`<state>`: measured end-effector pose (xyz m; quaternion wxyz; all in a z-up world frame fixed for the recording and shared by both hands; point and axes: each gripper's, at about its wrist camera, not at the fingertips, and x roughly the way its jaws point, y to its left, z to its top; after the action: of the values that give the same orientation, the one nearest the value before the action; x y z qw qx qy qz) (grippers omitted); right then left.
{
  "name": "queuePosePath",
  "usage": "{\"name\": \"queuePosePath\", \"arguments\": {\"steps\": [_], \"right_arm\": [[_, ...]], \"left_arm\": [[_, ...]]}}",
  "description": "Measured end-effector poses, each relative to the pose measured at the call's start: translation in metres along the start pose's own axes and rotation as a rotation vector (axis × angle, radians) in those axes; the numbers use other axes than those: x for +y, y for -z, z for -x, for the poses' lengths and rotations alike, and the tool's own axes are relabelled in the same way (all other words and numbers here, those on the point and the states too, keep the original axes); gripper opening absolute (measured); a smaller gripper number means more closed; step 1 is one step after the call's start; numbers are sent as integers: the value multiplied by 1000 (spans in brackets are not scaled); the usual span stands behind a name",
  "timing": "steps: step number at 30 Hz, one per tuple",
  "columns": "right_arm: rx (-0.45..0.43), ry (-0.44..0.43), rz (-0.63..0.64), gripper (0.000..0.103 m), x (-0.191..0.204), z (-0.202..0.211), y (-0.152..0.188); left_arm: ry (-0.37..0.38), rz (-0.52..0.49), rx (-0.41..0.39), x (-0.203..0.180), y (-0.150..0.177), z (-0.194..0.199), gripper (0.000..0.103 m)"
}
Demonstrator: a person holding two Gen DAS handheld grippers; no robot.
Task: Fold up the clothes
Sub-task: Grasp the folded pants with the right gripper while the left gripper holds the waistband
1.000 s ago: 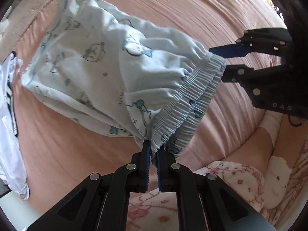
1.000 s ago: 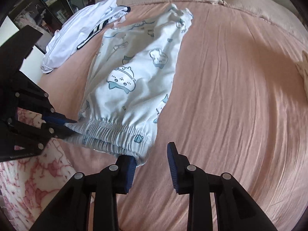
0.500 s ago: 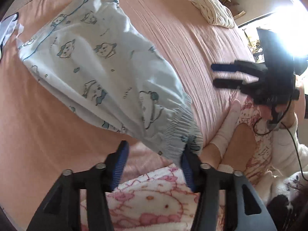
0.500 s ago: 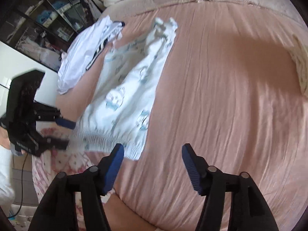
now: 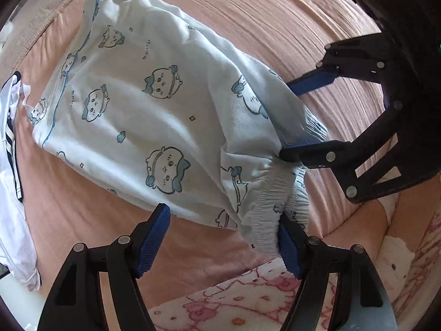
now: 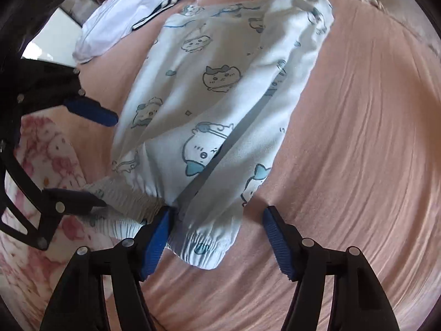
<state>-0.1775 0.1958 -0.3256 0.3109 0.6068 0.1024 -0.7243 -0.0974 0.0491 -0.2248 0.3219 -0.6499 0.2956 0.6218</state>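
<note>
Left wrist view: left gripper (image 5: 224, 234) spread wide, released; pale blue cartoon-print pants (image 5: 154, 115) lie on pink bedsheet (image 5: 289, 27), elastic waistband (image 5: 273, 207) bunched against its right finger. White garment (image 5: 11, 182) at left.

Right wrist view: right gripper (image 6: 217, 234) released, fingers straddling waistband corner; pants stretch away across sheet.

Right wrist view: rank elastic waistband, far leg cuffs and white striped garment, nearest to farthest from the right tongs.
1. Elastic waistband: directly between the open right tongs, at the near end of the pale blue pants.
2. Far leg cuffs: top centre, at the pants' other end.
3. White striped garment: upper left; roughly level with the cuffs, so 2 and 3 are close to call.
</note>
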Motion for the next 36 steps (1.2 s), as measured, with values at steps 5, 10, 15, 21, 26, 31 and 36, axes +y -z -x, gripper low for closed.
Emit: {"name": "queuePosePath", "arguments": {"steps": [5,10,15,21,26,31,36], "right_arm": [[34,91,-90,66,-21,13,12],[54,125,-144,67,-39,29,18],[-140,-33,-326,68,-69,71,-6],[-234,-121,-523,68,-110,59,-63],[-228,-178,-552,68,-117,24,-105],[-320,-162,-497,68,-111,13,-160],[-318,-148,-419,22,-106,-3,-198]], "left_arm": [[4,-81,-38,-6,15,18,72],[50,92,-100,55,29,46,72],[205,564,-209,183,53,38,72],[312,641,-290,225,32,10,71],[315,632,-358,235,21,1,62],[296,633,-441,242,21,0,59],[220,593,-470,234,15,-4,12]]}}
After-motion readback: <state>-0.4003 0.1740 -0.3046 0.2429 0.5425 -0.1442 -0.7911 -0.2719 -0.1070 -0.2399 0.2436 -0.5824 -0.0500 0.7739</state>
